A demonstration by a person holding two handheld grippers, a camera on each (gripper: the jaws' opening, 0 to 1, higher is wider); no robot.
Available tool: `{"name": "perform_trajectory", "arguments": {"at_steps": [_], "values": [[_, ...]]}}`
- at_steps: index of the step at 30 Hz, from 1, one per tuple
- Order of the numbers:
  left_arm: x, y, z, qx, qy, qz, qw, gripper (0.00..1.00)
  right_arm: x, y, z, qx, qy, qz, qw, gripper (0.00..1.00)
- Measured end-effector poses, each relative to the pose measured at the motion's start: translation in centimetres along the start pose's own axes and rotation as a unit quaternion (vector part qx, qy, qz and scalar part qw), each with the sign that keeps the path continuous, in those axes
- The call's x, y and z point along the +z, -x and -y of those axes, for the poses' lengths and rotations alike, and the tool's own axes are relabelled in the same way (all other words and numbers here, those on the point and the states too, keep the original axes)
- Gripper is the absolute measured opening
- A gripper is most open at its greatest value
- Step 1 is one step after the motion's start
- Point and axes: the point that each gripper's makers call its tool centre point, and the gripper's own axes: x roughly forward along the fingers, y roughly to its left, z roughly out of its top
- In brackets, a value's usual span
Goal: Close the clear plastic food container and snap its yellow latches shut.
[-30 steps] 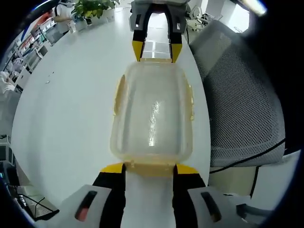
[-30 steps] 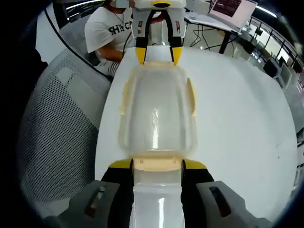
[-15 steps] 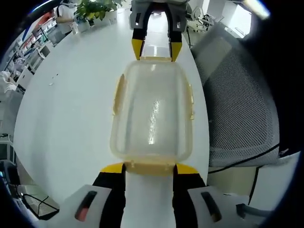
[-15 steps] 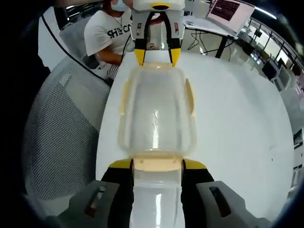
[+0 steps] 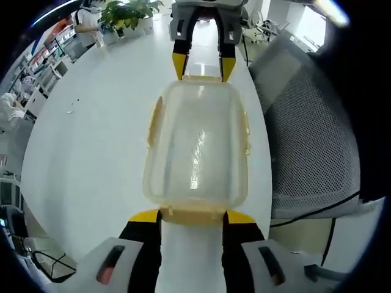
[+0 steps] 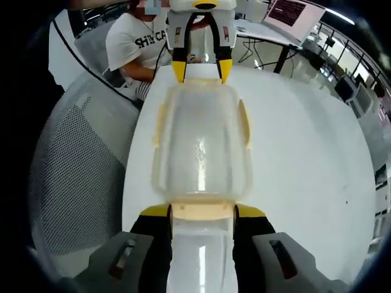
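White desk (image 5: 85, 152) carries the container; a grey mesh chair (image 5: 311, 140) stands at its edge, potted plants (image 5: 125, 11) sit at the far end, and a seated person in a white shirt (image 6: 137, 46) is behind. The clear plastic food container (image 5: 197, 149), lid on, lies lengthwise between the two claws, nothing obstructing it. Left claw (image 5: 192, 215) and right claw (image 6: 203, 213) are each open wide, yellow tips bracketing the yellow end latch (image 5: 193, 213) at opposite ends; whether they press it, I cannot tell.

Your views are bright, evenly lit; glare streaks the container lid (image 5: 197, 152); fisheye bends the worktop (image 6: 305, 146) edges.
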Motion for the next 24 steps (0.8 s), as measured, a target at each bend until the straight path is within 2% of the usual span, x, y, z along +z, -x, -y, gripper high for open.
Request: {"name": "perform_trajectory", "arguments": {"at_steps": [14,24], "values": [[0.4,-0.1,0.5,-0.005,0.005,0.000,1.0000,0.33,-0.4,0.3,-0.4,0.005,-0.001,0.000,1.0000,0.35],[1.4,-0.4,0.6,-0.001,0.007,0.001,1.0000,0.33,-1.3,0.7,-0.3,0.008,0.003,-0.003,1.0000,0.35]]}}
